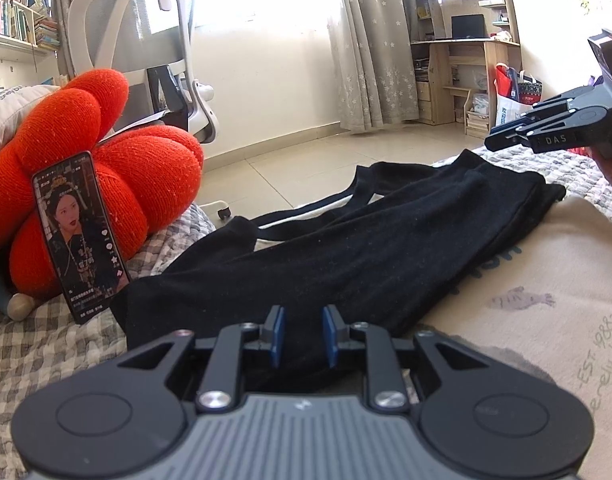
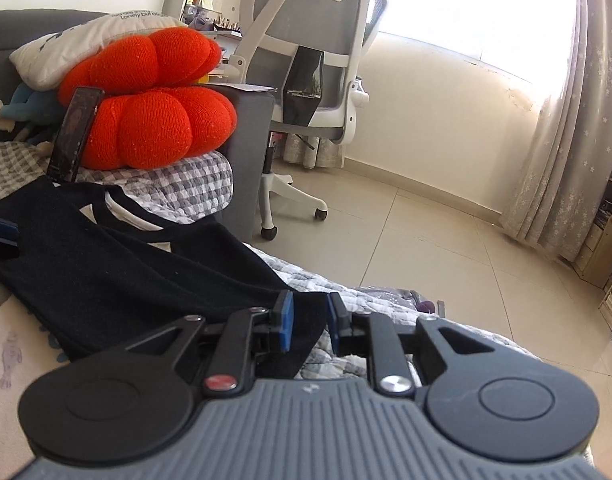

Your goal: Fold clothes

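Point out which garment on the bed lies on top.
The black garment: it lies across the cream printed garment, which shows beneath it.

Phone (image 1: 82,236) leans on cushion (image 1: 118,184), left of garment (image 1: 346,256).

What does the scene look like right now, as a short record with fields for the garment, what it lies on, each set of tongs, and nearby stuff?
garment: black garment, lying spread out, partly over a cream printed cloth
surface: checked bed cover
left tongs: pads apart, black fabric between them, no visible pinch
right tongs: pads apart over the garment's corner
nearby: red knitted cushion with a phone leaning on it; white office chair on the tiled floor
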Demonstrator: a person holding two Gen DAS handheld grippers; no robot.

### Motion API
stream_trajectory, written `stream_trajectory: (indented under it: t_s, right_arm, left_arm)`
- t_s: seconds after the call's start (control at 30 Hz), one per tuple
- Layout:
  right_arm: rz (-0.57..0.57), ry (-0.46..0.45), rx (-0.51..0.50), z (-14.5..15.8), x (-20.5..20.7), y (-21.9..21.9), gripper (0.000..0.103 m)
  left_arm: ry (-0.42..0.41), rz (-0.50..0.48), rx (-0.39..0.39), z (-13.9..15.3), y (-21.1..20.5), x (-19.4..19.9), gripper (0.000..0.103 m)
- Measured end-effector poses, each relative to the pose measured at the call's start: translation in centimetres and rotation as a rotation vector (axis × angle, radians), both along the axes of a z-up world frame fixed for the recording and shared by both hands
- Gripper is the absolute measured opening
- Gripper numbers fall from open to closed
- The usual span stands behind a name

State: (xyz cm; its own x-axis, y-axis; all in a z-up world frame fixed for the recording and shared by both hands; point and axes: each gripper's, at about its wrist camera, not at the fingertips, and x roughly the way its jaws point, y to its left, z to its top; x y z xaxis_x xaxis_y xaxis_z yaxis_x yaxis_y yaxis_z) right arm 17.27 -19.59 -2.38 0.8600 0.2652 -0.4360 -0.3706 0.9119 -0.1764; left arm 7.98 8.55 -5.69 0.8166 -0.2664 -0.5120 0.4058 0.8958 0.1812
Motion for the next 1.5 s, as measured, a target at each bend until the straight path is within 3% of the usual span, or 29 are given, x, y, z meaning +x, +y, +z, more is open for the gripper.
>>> stream_trajectory:
  t_s: [0.1, 0.23, 0.4, 0.53, 0.8, 0.93, 1.13, 1.23, 1.37, 1.5]
  right_arm:
    - [0.084, 0.013, 0.011, 0.4, -0.9, 2.1, 0.028]
    - [0.192, 0.096, -0.005, -0.3, -0.5, 6.0, 0.028]
    - [0.268, 0.2, 0.064, -1.3, 0.7, 8.3, 0.028]
    - [0.262, 0.224, 0.076, -2.0, 1.1, 8.1, 0.028]
    - [0.135, 0.257, 0.143, -1.0, 0.1, 3.6, 0.031]
    - [0.165, 0.247, 0.161, 0.0, -0.2, 4.4, 0.032]
    - [0.183, 0.296, 0.084, -1.1, 2.0, 7.9, 0.032]
    - [0.169, 0.28, 0.097, -1.4, 2.9, 7.7, 0.028]
    - [0.112, 0.245, 0.114, -1.2, 3.9, 7.0, 0.029]
    - [0.122, 0.224, 0.125, -0.6, 2.8, 6.6, 0.032]
  left_arm:
    - [0.008, -0.03, -0.034, 0.3, -0.3, 0.2, 0.023]
    - [0.022, -0.059, -0.023, 0.2, -1.4, 0.8, 0.023]
    - [0.034, -0.09, -0.01, -0.3, -2.1, 0.8, 0.023]
    - [0.046, -0.09, -0.025, -0.4, -1.8, 0.8, 0.023]
    - [0.047, -0.114, -0.037, 0.2, -1.7, 0.4, 0.024]
    - [0.066, -0.168, -0.093, 0.7, -2.8, 1.0, 0.024]
    - [0.094, -0.248, -0.08, -0.1, -5.3, 1.3, 0.024]
    - [0.092, -0.255, -0.075, -0.5, -5.6, 1.1, 0.024]
    - [0.101, -0.25, -0.096, -0.3, -5.2, 0.9, 0.025]
    - [0.069, -0.263, -0.117, 0.6, -4.0, 0.0, 0.028]
